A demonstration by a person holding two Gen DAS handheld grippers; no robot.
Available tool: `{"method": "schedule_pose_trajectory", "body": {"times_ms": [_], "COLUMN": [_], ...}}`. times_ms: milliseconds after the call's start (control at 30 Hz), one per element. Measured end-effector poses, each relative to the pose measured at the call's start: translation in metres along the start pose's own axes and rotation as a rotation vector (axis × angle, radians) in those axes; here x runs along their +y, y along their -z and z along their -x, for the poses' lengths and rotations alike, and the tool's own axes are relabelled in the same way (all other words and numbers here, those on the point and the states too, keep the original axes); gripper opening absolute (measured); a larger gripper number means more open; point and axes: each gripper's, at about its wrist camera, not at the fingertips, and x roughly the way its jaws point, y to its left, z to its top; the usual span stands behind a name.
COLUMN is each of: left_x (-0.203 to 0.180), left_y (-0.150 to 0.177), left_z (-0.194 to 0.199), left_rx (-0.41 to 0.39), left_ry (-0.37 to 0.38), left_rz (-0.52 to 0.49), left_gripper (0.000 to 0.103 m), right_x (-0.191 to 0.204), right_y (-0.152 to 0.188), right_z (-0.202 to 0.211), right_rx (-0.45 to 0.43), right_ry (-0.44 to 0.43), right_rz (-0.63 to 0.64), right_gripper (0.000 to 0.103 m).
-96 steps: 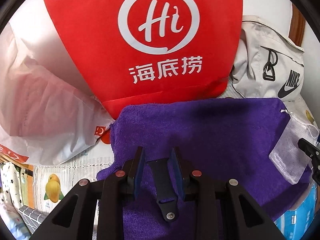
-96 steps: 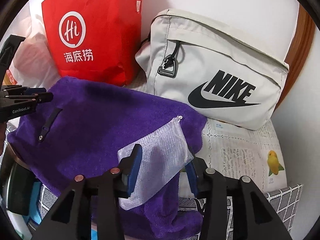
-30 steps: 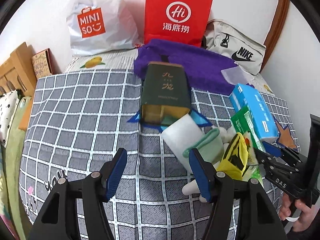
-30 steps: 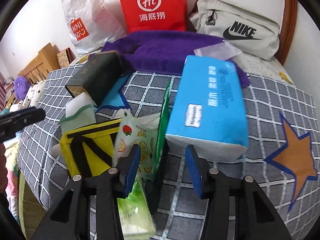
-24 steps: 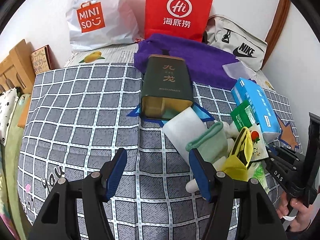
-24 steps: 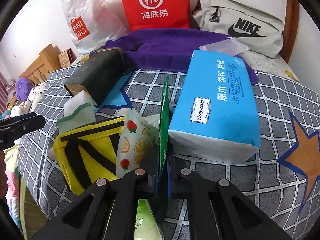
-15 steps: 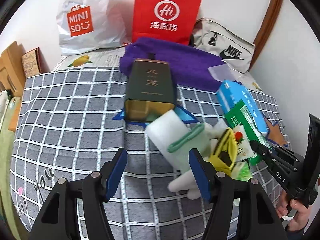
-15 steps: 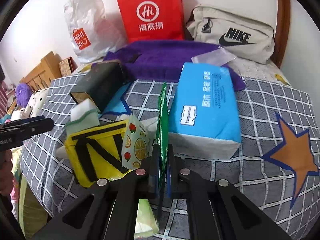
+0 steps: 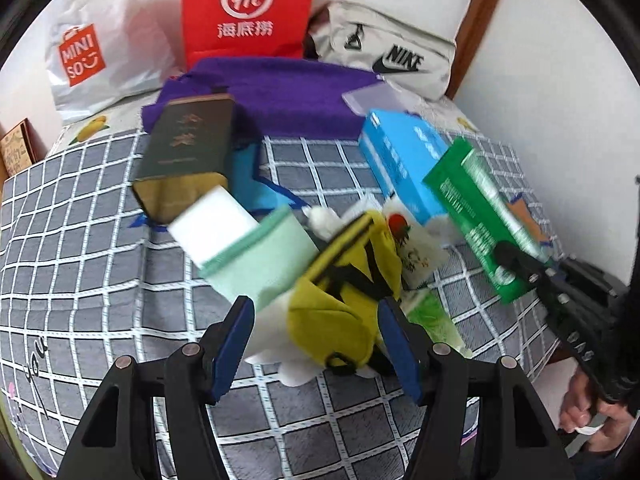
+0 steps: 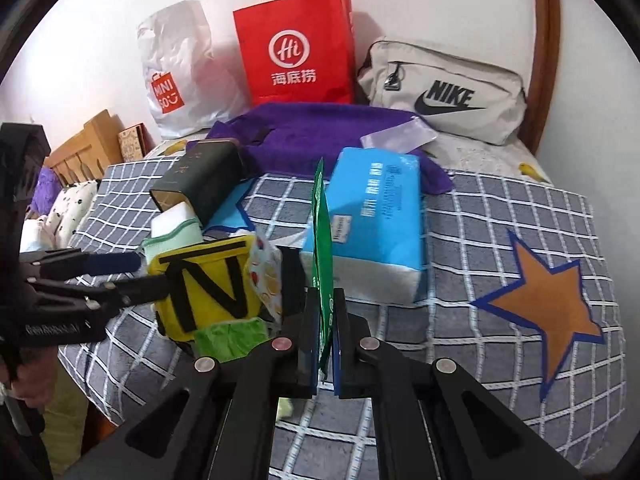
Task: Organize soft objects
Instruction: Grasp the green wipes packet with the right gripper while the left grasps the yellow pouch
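My right gripper (image 10: 323, 340) is shut on a flat green packet (image 10: 322, 248) and holds it upright, lifted off the bed; the packet also shows in the left wrist view (image 9: 476, 216). My left gripper (image 9: 316, 340) is open, its jaws on either side of a yellow pouch with black stripes (image 9: 344, 292), which also shows in the right wrist view (image 10: 212, 284). Around the pouch lie a mint-green cloth with a white block (image 9: 248, 248), a fruit-print packet (image 9: 416, 248) and a light green packet (image 10: 228, 338).
A blue tissue pack (image 10: 376, 208), a dark green box (image 9: 188, 148), a purple towel (image 9: 280, 92) with a clear pouch (image 10: 396, 136) lie on the checked blanket (image 10: 500, 216). A red bag (image 10: 296, 60), a Miniso bag (image 10: 176, 72) and a Nike bag (image 10: 444, 92) stand against the wall.
My right gripper shut on the green packet and lifted it upright. My left gripper, still open, moved forward and right until its jaws straddled the yellow pouch.
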Motion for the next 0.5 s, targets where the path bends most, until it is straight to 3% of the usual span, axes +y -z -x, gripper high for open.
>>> {"method": "schedule_pose_trajectory", "body": {"times_ms": [200,233,267,500], "left_x": [-0.002,0.0,0.001,0.012], "left_y": [0.004,0.004,0.003,-0.006], "left_z": [-0.013,-0.012,-0.011,0.007], "left_rx": [0.011,0.002,-0.005,-0.049], "left_ry": [-0.033,-0.027,-0.017,0.01], "left_rz": [0.01,0.011,0.007,0.01], "left_gripper": [0.062,0.054,0.039,0.038], "right_x": [-0.007,-0.007,-0.007,-0.01], "right_y": [0.002,0.002,0.002,0.0], "right_z": [0.003,0.003,0.003,0.005], "right_rx": [-0.002,-0.002,-0.002,-0.01], "right_ry": [-0.004,-0.006,-0.008,-0.014], "right_rz": [-0.01,-0.013,-0.014,-0.025], "right_gripper": [0.005,0.005,0.005,0.005]}}
